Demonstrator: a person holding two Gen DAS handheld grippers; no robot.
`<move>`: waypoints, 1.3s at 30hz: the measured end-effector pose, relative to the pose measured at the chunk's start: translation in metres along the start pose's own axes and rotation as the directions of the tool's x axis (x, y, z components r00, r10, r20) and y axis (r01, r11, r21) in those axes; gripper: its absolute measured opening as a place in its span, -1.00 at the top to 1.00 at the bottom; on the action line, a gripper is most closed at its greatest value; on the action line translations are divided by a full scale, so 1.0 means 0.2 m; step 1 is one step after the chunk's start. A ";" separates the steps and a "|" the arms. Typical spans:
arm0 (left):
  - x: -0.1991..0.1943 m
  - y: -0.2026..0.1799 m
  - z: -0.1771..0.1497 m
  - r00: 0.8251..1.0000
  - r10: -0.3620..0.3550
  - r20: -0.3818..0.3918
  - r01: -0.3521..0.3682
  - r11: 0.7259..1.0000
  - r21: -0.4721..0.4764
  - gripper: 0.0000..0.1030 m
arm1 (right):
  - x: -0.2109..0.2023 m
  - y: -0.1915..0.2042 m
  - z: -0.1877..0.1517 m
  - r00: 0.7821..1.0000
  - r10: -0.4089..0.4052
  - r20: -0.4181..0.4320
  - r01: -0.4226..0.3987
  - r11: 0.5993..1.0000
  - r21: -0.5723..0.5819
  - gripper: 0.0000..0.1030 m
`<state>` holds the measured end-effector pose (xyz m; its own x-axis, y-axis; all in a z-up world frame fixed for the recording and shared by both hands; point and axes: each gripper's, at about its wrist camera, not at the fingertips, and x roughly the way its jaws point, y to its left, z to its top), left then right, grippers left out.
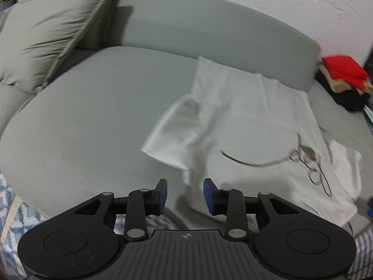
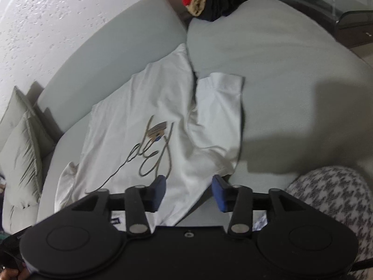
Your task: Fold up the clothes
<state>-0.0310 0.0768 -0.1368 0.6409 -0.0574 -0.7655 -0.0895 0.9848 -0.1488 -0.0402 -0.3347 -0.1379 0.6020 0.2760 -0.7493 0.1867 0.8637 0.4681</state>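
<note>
A smooth grey sofa (image 1: 93, 107) carries a soft white T-shirt (image 2: 144, 107) with a looping script print, spread flat ahead of both grippers. The left gripper (image 1: 185, 194) hovers beside its near sleeve and the right gripper (image 2: 188, 192) over its near edge. Both stand wide open, gripping nothing.

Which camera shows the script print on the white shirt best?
The right wrist view: the print lies near the middle, with whole loops visible, though too blurred to read. The left wrist view shows the print toward the right edge, stretched and motion-blurred. The shirt lies spread on the sofa.
</note>
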 end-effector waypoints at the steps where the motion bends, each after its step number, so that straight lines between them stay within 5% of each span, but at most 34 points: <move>1: 0.01 -0.04 -0.02 1.000 -0.018 -0.009 0.018 1.000 0.020 0.30 | 0.02 0.01 -0.01 1.000 0.013 -0.014 -0.013 1.000 -0.006 0.14; 6: 0.16 -0.25 -0.08 0.997 -0.051 -0.049 0.057 0.990 0.131 0.27 | 0.19 0.17 -0.05 0.993 0.069 -0.096 -0.078 0.992 -0.096 0.66; 10: 0.26 -0.38 -0.07 1.000 -0.020 -0.001 0.020 0.973 0.229 0.28 | 0.32 0.31 -0.03 0.992 0.030 -0.123 -0.054 0.979 -0.198 0.64; 15: 0.30 -0.39 -0.17 0.995 0.055 -0.080 -0.025 0.943 0.331 0.36 | 0.40 0.33 -0.12 0.985 -0.063 -0.161 0.012 0.954 -0.301 0.59; 18: 0.24 -0.35 -0.23 0.990 0.068 -0.122 -0.020 0.933 0.360 0.36 | 0.29 0.27 -0.21 0.984 -0.055 -0.172 -0.009 0.936 -0.351 0.59; 21: 0.19 -0.29 -0.20 0.988 0.033 -0.149 0.012 0.955 0.295 0.36 | 0.20 0.20 -0.20 0.979 -0.034 -0.202 -0.026 0.959 -0.284 0.57; 23: 0.16 -0.29 -0.16 0.995 0.031 -0.099 -0.003 0.960 0.281 0.37 | 0.16 0.15 -0.16 0.983 -0.003 -0.183 -0.038 0.975 -0.221 0.56; 27: 0.15 -0.33 -0.08 0.999 0.021 -0.026 -0.013 0.963 0.269 0.28 | 0.07 0.05 -0.01 0.995 0.062 -0.080 -0.069 0.994 -0.089 -0.12; 29: 0.18 -0.35 -0.06 1.000 0.005 -0.009 -0.003 0.964 0.265 0.28 | 0.04 -0.03 0.08 0.996 0.088 0.006 -0.088 0.996 -0.024 -0.14; 33: 0.27 -0.38 -0.07 0.999 -0.015 -0.047 0.025 0.972 0.232 0.28 | 0.00 -0.24 0.25 0.991 0.016 0.135 -0.025 0.997 0.067 -0.06; 39: 0.36 -0.38 -0.13 0.993 -0.030 -0.113 0.052 0.978 0.202 0.26 | 0.09 -0.48 0.41 0.987 -0.035 0.158 0.004 0.981 0.192 0.08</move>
<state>0.0018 -0.0069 -0.1959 0.5532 -0.1047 -0.8264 0.0999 0.9932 -0.0590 0.0160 -0.4479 -0.1584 0.7100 0.1755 -0.6819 0.3350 0.7676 0.5464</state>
